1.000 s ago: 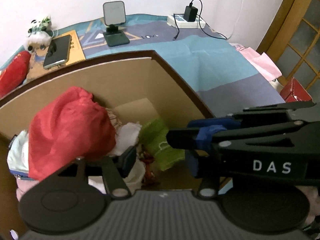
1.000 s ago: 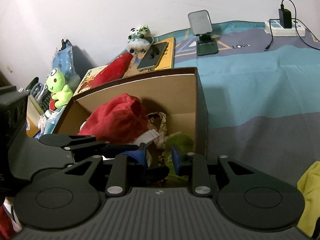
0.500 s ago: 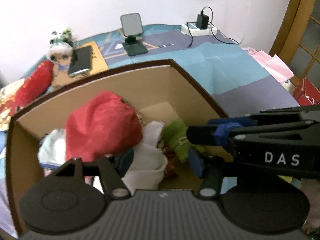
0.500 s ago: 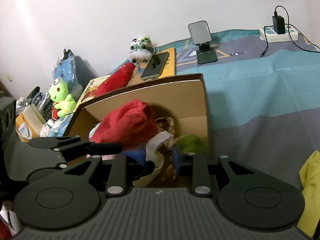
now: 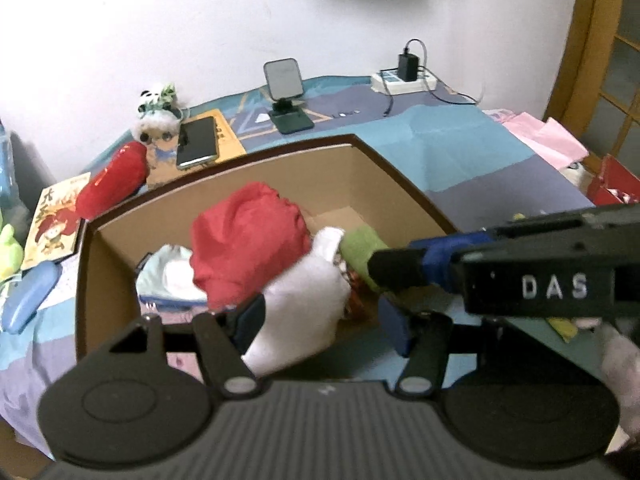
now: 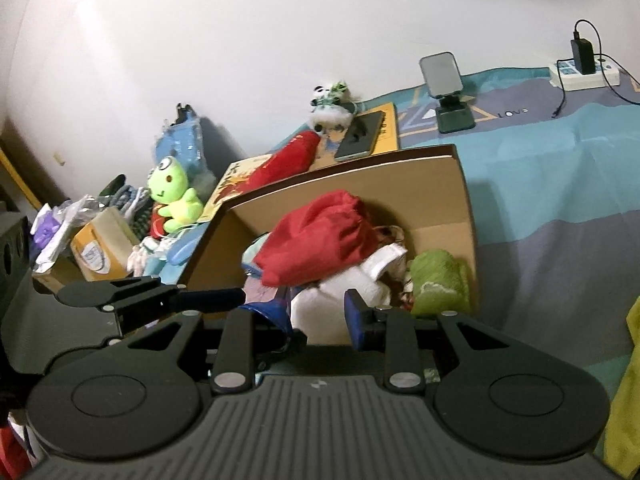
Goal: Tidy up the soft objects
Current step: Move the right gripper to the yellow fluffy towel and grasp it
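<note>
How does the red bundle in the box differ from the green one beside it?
The red cloth bundle is bulkier and sits piled highest, toward the middle of the cardboard box; the green cloth bundle is smaller and lower, tucked against the box's right wall. The red one looks smooth and gathered like a drawstring bag; the green one looks fuzzy, like rolled towelling. Both are soft items already inside the box.

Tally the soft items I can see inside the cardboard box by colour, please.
Red: 1, the red cloth bundle
White: 1, the white plush piece
Green: 1, the green item
Pale blue-and-white: 1, the light fabric item
Total: 4 visible; others may be hidden underneath.
</note>
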A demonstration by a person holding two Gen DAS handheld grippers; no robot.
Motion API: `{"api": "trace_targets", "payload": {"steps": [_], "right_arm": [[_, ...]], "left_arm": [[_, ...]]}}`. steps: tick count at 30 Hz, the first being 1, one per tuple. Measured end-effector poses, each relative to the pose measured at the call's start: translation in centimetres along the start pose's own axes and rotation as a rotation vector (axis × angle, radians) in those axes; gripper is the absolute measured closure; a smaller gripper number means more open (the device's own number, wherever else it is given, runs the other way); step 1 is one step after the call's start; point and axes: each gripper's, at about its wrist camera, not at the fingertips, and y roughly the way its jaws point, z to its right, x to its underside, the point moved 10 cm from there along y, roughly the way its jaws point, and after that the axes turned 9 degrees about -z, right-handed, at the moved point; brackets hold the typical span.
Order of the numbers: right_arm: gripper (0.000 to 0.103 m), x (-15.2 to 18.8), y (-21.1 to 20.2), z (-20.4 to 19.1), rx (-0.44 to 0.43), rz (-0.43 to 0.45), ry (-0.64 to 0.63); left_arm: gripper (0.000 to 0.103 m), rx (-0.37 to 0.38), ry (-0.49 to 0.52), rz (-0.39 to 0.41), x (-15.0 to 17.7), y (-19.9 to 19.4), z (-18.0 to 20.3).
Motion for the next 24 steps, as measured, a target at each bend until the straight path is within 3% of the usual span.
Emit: {"api": "trace_targets", "payload": {"steps": [9, 14, 24], "right_arm": [[0.091, 2.6, -0.8, 2.0, -0.033, -0.054, 0.022], [0.091, 4.4, -1.5, 4.4, -0.043, -0.117, 0.029], [0.09, 7.4, -3.7, 11.9, 0.024, -0.198, 0.06]], "left_arm": [[0.042, 0.073, 0.03, -0.027, 2.6, -0.4, 3.6], [0.042, 0.098, 0.011, -0.085, 3.0, 0.8, 6.5], [0.041, 0.178, 0.043, -0.173, 3.4, 4.5, 14.9]]}}
